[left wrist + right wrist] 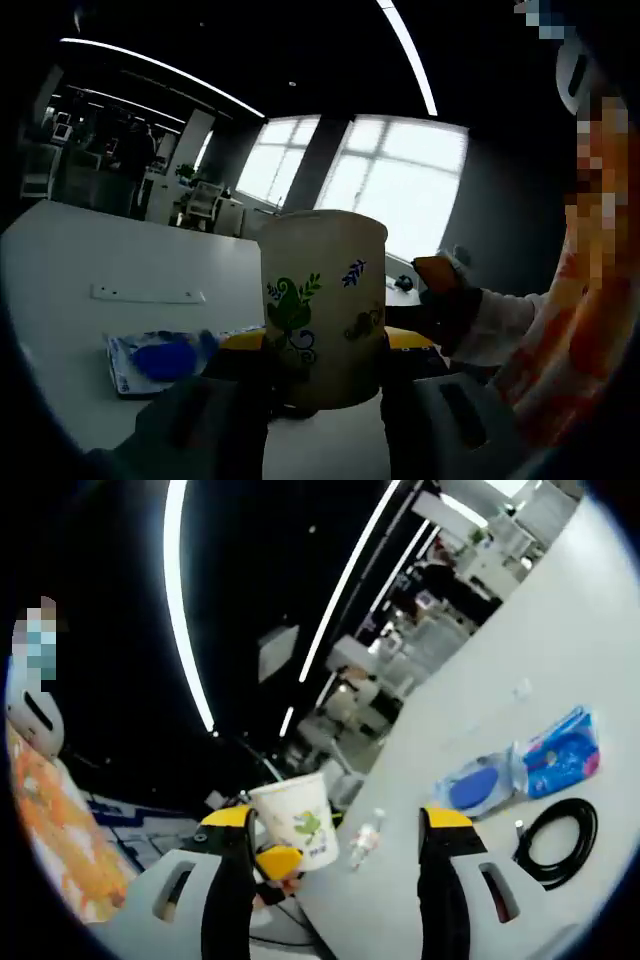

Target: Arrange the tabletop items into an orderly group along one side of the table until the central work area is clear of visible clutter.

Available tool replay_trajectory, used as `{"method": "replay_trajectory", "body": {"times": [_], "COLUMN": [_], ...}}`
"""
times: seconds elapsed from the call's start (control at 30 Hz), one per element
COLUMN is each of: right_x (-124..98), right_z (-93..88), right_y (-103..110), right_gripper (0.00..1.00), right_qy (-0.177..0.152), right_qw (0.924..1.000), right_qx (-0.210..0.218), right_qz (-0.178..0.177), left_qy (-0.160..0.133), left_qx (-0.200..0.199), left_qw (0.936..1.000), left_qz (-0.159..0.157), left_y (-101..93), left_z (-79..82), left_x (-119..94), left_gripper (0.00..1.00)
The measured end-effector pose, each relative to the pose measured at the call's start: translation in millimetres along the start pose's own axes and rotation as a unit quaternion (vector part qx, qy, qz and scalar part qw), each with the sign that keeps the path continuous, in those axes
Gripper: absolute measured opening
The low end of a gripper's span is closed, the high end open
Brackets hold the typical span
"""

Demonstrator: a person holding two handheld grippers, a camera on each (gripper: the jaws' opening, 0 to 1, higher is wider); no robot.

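The left gripper (325, 405) has its jaws pinching a white cup (323, 305) with a green leaf print, held up above the white tabletop (90, 260); what is inside the cup cannot be seen. The right gripper (335, 855) has its jaws spread with nothing between them, the cup (297, 820) just beside its left jaw. On the tabletop beyond the cup lie blue packets (560, 755), a black cable coil (558, 840) and a small bottle (365, 840).

Bright windows (400, 170), ceiling light strips (180, 610), office desks (205, 205).
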State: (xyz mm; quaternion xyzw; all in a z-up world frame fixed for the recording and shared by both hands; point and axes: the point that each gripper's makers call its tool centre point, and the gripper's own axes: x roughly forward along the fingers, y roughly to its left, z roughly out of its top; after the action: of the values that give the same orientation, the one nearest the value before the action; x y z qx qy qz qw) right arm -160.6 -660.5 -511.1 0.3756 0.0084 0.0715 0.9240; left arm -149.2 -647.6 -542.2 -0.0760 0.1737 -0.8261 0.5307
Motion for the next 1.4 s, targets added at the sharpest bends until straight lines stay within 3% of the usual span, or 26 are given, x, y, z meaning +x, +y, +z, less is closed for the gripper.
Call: {"method": "replay_trajectory", "body": {"times": [0.07, 0.23, 0.33, 0.37, 0.47, 0.5, 0.53, 0.7, 0.8, 0.87, 0.97, 1.03, 1.07, 1.13, 1.17, 1.2, 1.27, 1.4], "right_x": [8.9, 16.3, 16.4, 16.6, 15.3, 13.0, 15.0, 15.9, 14.8, 12.2, 6.3, 0.5, -1.7, -4.9, -5.2, -3.7, -1.3, 5.8], "right_z": [-7.5, -29.4, -34.1, -34.6, -33.3, -31.7, -31.5, -27.4, -18.0, -8.7, -7.4, -12.5, -16.5, -24.7, -27.5, -32.2, -38.8, -51.3], "right_y": [11.7, 17.2, 30.3, 31.6, 30.4, 30.6, 27.1, 24.7, 22.1, 12.6, 0.7, -12.6, -18.2, -29.0, -31.9, -32.7, -32.3, -30.0], "right_gripper": [0.64, 0.61, 0.54, 0.53, 0.48, 0.38, 0.42, 0.4, 0.39, 0.4, 0.4, 0.4, 0.4, 0.4, 0.4, 0.4, 0.4, 0.4], "right_qy": [0.028, 0.088, 0.104, 0.108, 0.107, 0.106, 0.104, 0.094, 0.084, 0.083, 0.117, 0.165, 0.19, 0.227, 0.235, 0.243, 0.25, 0.27], "right_qw": [0.999, 0.9936, 0.9885, 0.988, 0.9871, 0.986, 0.9866, 0.9878, 0.9887, 0.9879, 0.9735, 0.9529, 0.9386, 0.9168, 0.9101, 0.9045, 0.9034, 0.8938], "right_qx": [-0.025, -0.055, -0.077, -0.083, -0.092, -0.098, -0.104, -0.108, -0.114, -0.13, -0.195, -0.25, -0.282, -0.319, -0.33, -0.341, -0.339, -0.35], "right_qz": [0.025, 0.045, 0.078, 0.074, 0.076, 0.083, 0.071, 0.062, 0.05, 0.02, -0.017, -0.051, -0.061, -0.081, -0.086, -0.083, -0.08, -0.075], "left_qy": [0.008, 0.022, 0.039, 0.04, 0.039, 0.041, 0.035, 0.05, 0.093, 0.132, 0.129, 0.122, 0.12, 0.124, 0.132, 0.136, 0.148, 0.197], "left_qx": [0.008, 0.025, 0.035, 0.034, 0.033, 0.033, 0.034, 0.056, 0.074, 0.106, 0.124, 0.136, 0.145, 0.165, 0.184, 0.199, 0.232, 0.26], "left_qw": [0.9997, 0.9943, 0.9928, 0.9926, 0.993, 0.9956, 0.9947, 0.9943, 0.9906, 0.985, 0.9836, 0.9831, 0.9822, 0.9785, 0.974, 0.9704, 0.9607, 0.9384], "left_qz": [-0.024, -0.101, -0.107, -0.11, -0.107, -0.077, -0.09, -0.076, -0.068, -0.034, -0.016, -0.009, -0.005, -0.002, -0.007, -0.011, -0.032, -0.114], "left_y": [-9.5, -38.0, -40.1, -40.1, -39.4, -28.8, -33.6, -27.7, -20.3, -3.7, 2.9, 5.0, 5.5, 2.6, -1.4, -5.1, -19.8, -54.8], "left_z": [-1.4, 0.3, -3.0, -3.5, -4.0, -4.6, -3.2, -2.9, -13.5, -19.8, -8.1, 7.8, 14.6, 29.4, 36.0, 40.6, 45.1, 25.7], "left_x": [3.2, 0.9, -1.7, -2.5, -5.4, -5.5, -6.2, -8.4, -14.4, -23.7, -32.8, -40.7, -43.2, -45.8, -45.4, -43.8, -35.8, -20.3], "left_gripper": [0.41, 0.41, 0.41, 0.41, 0.41, 0.42, 0.41, 0.4, 0.37, 0.39, 0.41, 0.41, 0.41, 0.41, 0.4, 0.39, 0.38, 0.4]}}
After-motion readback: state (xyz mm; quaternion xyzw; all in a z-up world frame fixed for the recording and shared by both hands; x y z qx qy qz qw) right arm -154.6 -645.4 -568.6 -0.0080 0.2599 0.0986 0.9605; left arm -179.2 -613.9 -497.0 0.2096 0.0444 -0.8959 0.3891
